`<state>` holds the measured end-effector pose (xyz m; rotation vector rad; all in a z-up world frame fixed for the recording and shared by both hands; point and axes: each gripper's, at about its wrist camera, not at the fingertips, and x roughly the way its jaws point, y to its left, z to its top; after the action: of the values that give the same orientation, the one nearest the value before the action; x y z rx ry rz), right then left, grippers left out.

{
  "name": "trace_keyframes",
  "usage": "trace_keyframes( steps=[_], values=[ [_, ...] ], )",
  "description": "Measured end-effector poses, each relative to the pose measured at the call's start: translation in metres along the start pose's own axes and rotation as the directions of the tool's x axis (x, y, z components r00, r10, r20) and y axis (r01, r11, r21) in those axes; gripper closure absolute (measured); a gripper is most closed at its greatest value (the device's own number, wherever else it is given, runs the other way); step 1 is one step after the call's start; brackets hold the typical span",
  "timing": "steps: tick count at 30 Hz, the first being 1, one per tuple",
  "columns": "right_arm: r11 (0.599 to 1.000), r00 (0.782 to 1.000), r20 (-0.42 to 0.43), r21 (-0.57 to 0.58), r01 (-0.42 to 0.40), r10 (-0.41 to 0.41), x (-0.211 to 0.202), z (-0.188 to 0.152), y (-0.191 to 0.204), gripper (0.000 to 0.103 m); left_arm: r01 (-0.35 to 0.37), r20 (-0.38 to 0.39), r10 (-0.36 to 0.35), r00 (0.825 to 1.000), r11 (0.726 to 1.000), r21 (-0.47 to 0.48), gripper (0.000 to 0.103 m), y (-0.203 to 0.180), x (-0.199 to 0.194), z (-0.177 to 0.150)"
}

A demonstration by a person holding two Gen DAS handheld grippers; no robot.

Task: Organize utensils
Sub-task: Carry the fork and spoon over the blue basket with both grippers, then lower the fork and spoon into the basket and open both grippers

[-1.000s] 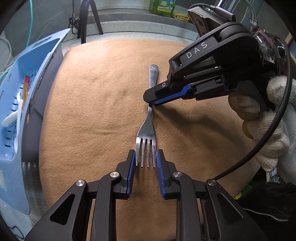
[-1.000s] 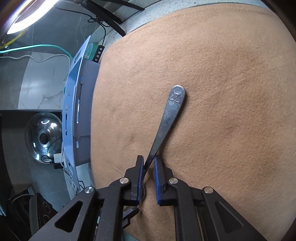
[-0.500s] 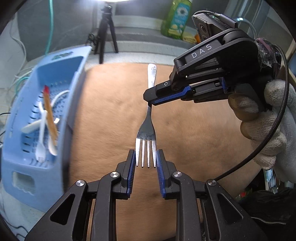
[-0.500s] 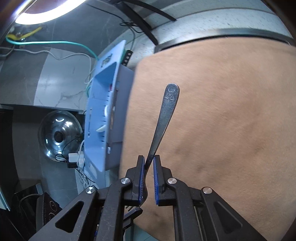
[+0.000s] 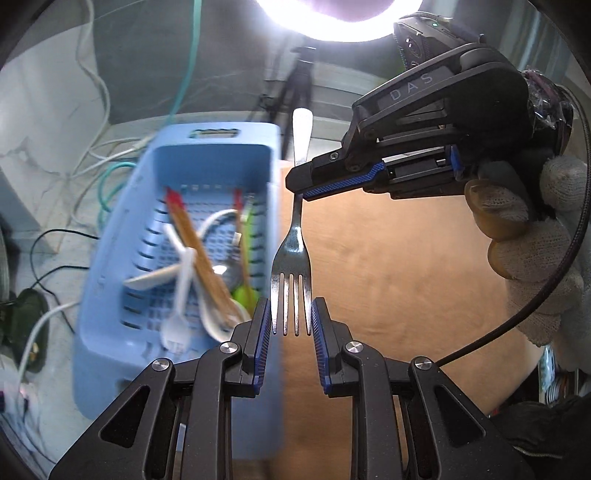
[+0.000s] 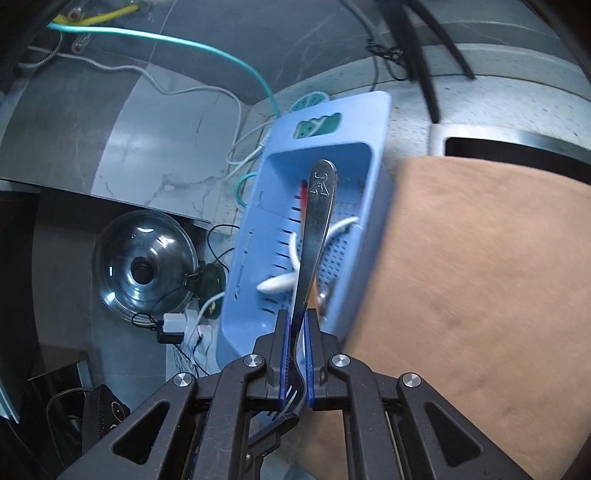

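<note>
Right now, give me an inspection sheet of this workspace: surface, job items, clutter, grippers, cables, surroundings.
Surface: tan cloth covers the table; nothing seen lying on it.
Job's things: metal fork is held in the air; blue basket beside the cloth holds white, green and orange utensils, blurred.
Clutter: glass pot lid lies below the basket's far side.
Grippers: right gripper is clamped on the fork's neck; left gripper is open, its fingers flanking the tines without touching.
Cables: teal cable and white cable run behind the basket.
Surroundings: ring light overhead, tripod legs behind.
</note>
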<state>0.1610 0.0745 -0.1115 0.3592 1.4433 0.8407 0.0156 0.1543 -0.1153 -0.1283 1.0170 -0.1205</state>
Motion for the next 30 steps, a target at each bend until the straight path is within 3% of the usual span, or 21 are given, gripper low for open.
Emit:
trace_keyframes(
  steps=[10, 19, 30],
  values=[
    [0.999, 0.999, -0.043, 0.008, 0.033, -0.033, 0.061, 0.040, 0.014, 0.097, 0.014, -0.057, -0.019, 0.998, 0.997, -0.080, 0.082, 0.054, 0.031, 0.013],
    [0.996, 0.993, -0.080, 0.019, 0.092, -0.090, 0.097, 0.052, 0.010, 0.096, 0.001, -0.097, -0.010, 0.995, 0.996, -0.093, 0.082, 0.070, 0.051, 0.014],
    [0.991, 0.987, -0.090, 0.009, 0.136, -0.134, 0.108, 0.052, 0.007, 0.093, -0.013, -0.123, 0.000, 0.992, 0.995, -0.102, 0.083, 0.074, 0.062, 0.016]
  ],
)
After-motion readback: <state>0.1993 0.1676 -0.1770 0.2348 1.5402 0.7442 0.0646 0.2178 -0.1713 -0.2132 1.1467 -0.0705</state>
